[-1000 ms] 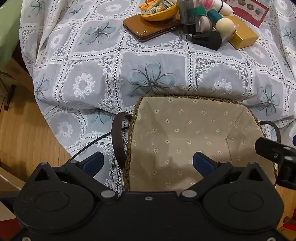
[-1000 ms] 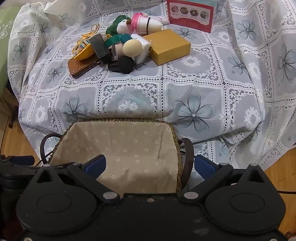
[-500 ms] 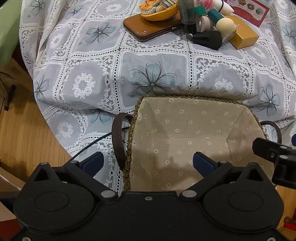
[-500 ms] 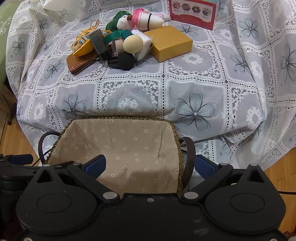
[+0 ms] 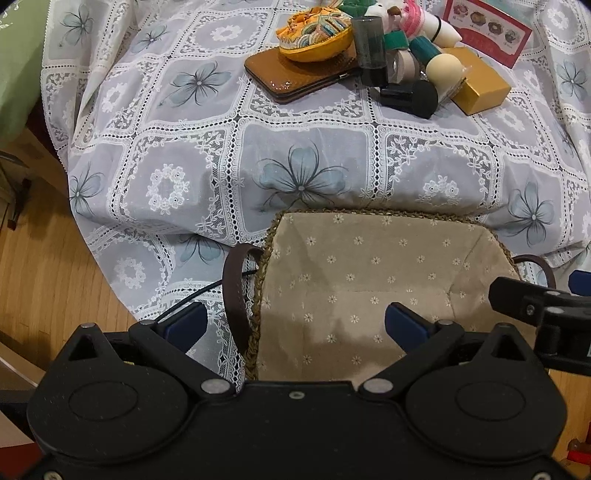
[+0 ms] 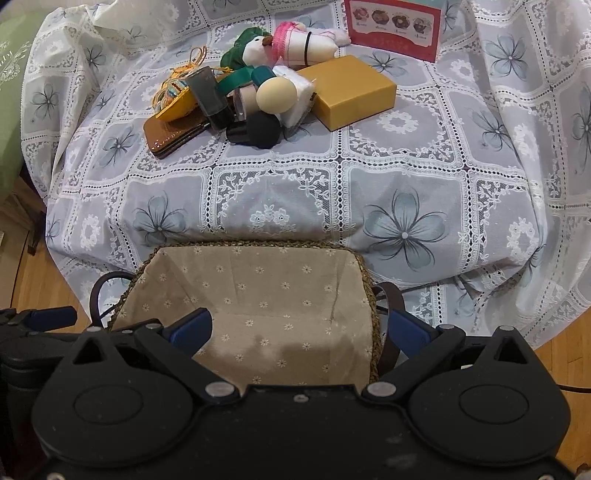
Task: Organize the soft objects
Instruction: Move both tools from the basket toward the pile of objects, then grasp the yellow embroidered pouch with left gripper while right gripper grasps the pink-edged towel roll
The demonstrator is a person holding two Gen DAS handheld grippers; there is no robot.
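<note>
A woven basket [image 5: 373, 280] [image 6: 258, 291] with a beige daisy lining hangs at the table's near edge, nothing in it. My left gripper [image 5: 294, 325] is open, with the basket's left wall and brown handle [image 5: 236, 295] between its fingers. My right gripper [image 6: 299, 329] is open too, astride the right wall and handle [image 6: 391, 317]. At the far side lies a pile: a white, green and pink plush toy [image 6: 280, 44], a beige sponge ball [image 6: 277, 96], a black puff [image 6: 258, 129] and a yellow embroidered pouch [image 6: 173, 99].
In the pile are also a brown wallet [image 6: 170, 134], a mustard box [image 6: 351, 96], a dark tube [image 6: 208, 96] and tape rolls. A red card box [image 6: 395, 29] stands behind. A lace tablecloth [image 6: 406, 229] drapes over the table's edges; wooden floor [image 5: 44, 266] lies below.
Both views have drawn nearer to the table and the pile sits lower in frame. The basket has kept its place between the fingers, travelling along with both grippers.
</note>
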